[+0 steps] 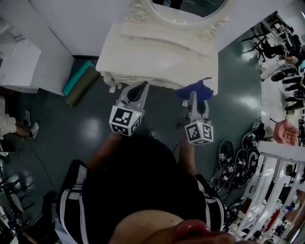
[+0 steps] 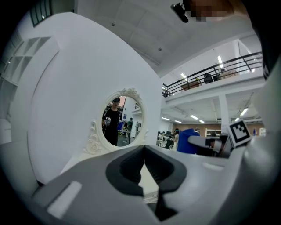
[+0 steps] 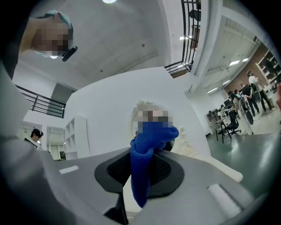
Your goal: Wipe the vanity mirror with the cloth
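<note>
- Head view: person stands facing a white vanity table [image 1: 157, 57]; oval mirror [image 1: 188, 7] w/ carved white frame sits at the table's far side, only its lower part in shot.
- left gripper [image 1: 139, 89] held out over the table's front edge, left of centre. Marker cube toward the person.
- right gripper [image 1: 193, 95] just beside it, also at the front edge, toward the table's right end.
- Blue cloth [image 1: 194, 87] is in the right gripper, bunched at the tips and overlapping the table's front edge. Well apart from the mirror glass, w/ the whole tabletop btwn them.
- Right gripper view: jaws clamped on the cloth. A fold is pinched btwn the dark pads, a bunch sticks up above the tips, and a narrower tail hangs down btwn the jaws. Mirror lies straight ahead behind the bunch, mostly covered by it; carved frame shows at the right side.
- Left gripper view: jaws together, tips touching, nothing btwn them; only a sliver of white tabletop shows through the gap below the tips. Mirror ahead and a bit left, w/ the person reflected in it. Right gripper w/ the cloth visible off to the right.
- Dark glossy floor [image 1: 90, 128] around the table; teal mat [image 1: 78, 78] lies near the table's left end, by the wall.
</note>
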